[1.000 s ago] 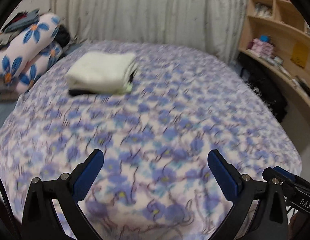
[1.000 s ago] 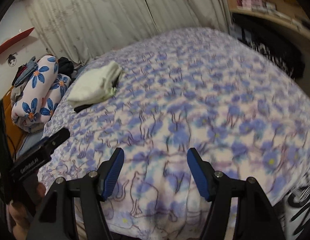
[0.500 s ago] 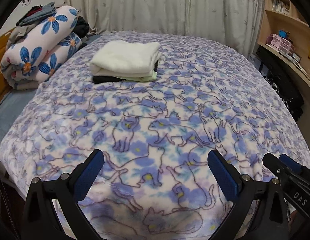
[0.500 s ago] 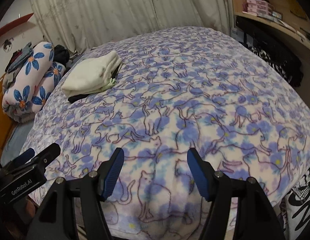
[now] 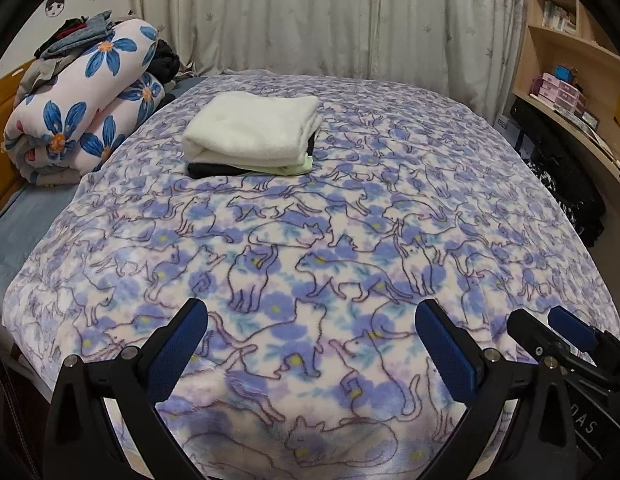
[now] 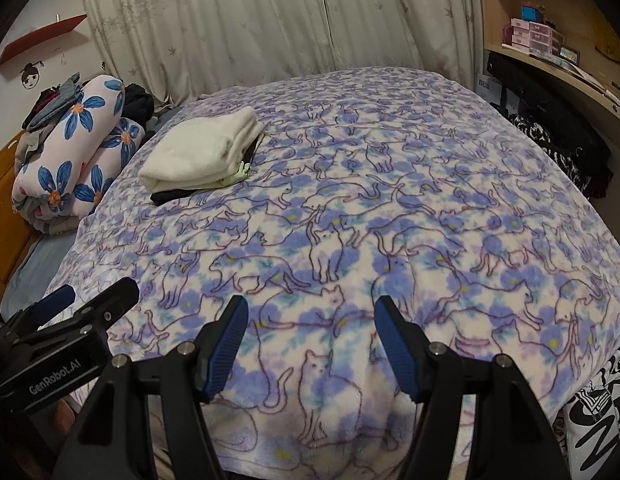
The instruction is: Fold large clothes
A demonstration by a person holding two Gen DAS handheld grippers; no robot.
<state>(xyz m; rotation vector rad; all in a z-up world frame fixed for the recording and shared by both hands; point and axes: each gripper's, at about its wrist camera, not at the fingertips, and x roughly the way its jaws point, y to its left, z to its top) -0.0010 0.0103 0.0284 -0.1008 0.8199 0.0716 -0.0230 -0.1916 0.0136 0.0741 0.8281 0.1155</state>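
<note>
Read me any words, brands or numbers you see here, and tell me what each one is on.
"GenRobot.AI": on the body of the black left tool, seen from the right wrist.
"DAS", partly cut off: on the black right tool, seen from the left wrist.
White box by the wooden shelves: print too blurred to read.
Pink boxes on the shelf: labels too small.

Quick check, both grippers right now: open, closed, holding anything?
Left gripper: open, holding nothing, above the cat-print blanket.
Right gripper: open, holding nothing, above the same blanket.
</note>
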